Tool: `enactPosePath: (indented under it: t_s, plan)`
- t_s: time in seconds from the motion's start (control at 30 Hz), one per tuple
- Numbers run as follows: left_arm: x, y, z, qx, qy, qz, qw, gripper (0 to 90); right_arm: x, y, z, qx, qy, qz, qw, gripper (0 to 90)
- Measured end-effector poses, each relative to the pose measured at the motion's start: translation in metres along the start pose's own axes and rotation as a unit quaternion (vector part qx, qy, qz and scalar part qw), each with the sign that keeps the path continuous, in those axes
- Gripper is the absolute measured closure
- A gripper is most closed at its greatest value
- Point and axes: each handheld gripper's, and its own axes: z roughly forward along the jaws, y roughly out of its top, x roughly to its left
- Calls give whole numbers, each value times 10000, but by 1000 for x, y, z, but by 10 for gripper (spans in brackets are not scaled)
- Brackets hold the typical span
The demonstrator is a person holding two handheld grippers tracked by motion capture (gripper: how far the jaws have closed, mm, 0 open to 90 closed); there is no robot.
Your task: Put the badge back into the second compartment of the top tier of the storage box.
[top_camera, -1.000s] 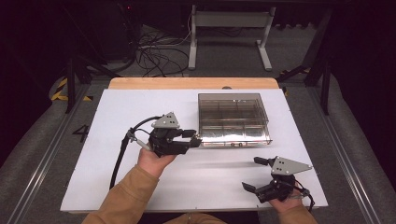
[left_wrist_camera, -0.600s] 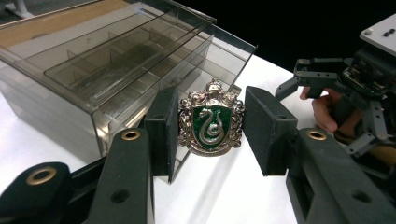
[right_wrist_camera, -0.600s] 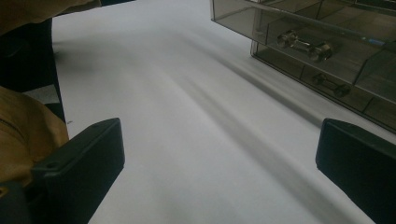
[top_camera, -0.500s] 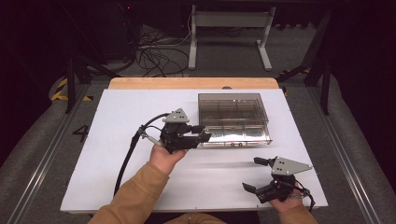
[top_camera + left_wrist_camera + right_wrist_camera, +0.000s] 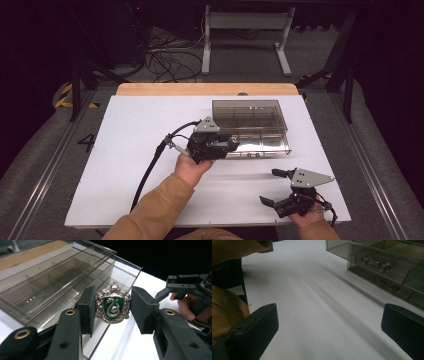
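The left gripper [image 5: 227, 146] holds a silver crest badge [image 5: 113, 303] with a green enamel shield and a silver serpent on it. Its two black pads press on the badge's left and right edges, so the jaws are closed as far as the badge lets them. In the left gripper view the badge stands upright between the pads, facing the camera, right at the near corner of the smoked clear compartment box [image 5: 250, 127] (whether it touches the box's edge I cannot tell). In the high view the same gripper sits at the box's front left corner, its jaws pointing toward the box, with its black cable [image 5: 150, 170] trailing back across the white table top [image 5: 125, 150].

The box's lid is down, and dividers show through its tinted walls. In the right gripper view two metal pieces [image 5: 375, 263] lie in its front compartments, too dim to name.

The right gripper [image 5: 279, 187] rests low near the table's front right edge, well apart from the box. Its jaws are spread wide with nothing between them but bare table. The person's tan sleeve [image 5: 155, 210] reaches in from below.
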Motion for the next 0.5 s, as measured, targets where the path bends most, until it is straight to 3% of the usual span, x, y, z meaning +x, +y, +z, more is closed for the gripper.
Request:
enactPosePath:
  t_s: [0.5]
  plan:
    - [2,5,22,-60,5,-58,10000,570,0,0,0,8,27,-11,10000,18]
